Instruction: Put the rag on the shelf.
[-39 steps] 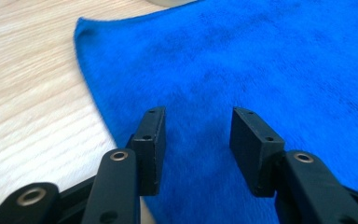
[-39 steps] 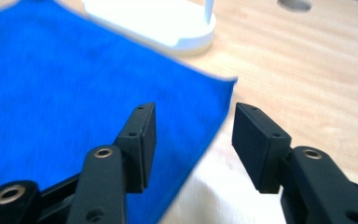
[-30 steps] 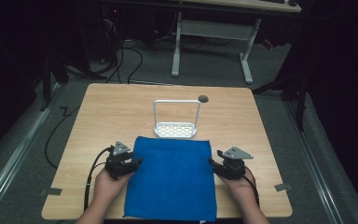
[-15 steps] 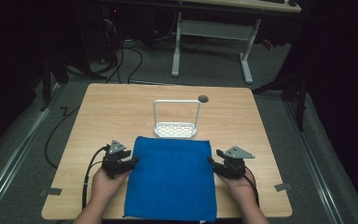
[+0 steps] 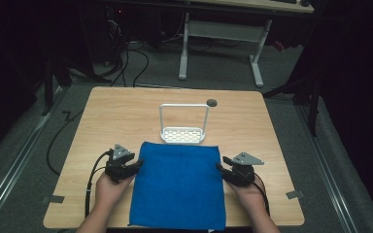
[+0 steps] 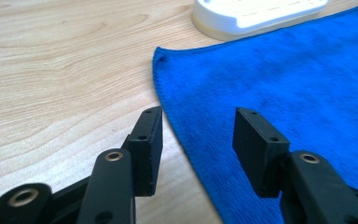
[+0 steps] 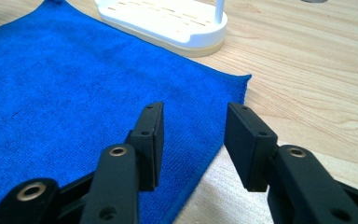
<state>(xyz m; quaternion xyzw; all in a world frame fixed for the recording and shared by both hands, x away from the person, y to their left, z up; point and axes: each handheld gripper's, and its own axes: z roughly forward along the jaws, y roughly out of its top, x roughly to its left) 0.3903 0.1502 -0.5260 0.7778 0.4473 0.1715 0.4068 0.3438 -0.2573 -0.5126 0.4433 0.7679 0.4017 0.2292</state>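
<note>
A blue towel (image 5: 178,184) lies flat on the near half of the wooden table (image 5: 126,116), reaching the front edge. My left gripper (image 5: 137,165) is at the towel's left edge, open, its jaws straddling the hem (image 6: 177,130) with nothing clamped. My right gripper (image 5: 219,168) is at the towel's right edge, also open, one jaw over the cloth (image 7: 74,93) and the other over bare wood. A white rack (image 5: 183,134) with a tall wire hoop stands just beyond the towel's far edge. The rack's base (image 6: 256,16) and the same base (image 7: 163,21) appear close ahead in both gripper views.
A round cable hole (image 5: 211,102) sits in the table behind the rack. Bare wood lies left and right of the towel and across the far half. Tape marks (image 5: 53,198) sit near the front corners. A desk frame (image 5: 223,43) stands on the floor beyond.
The left gripper has edged right onto the towel's left hem. The right gripper has barely moved. The towel lies as before.
</note>
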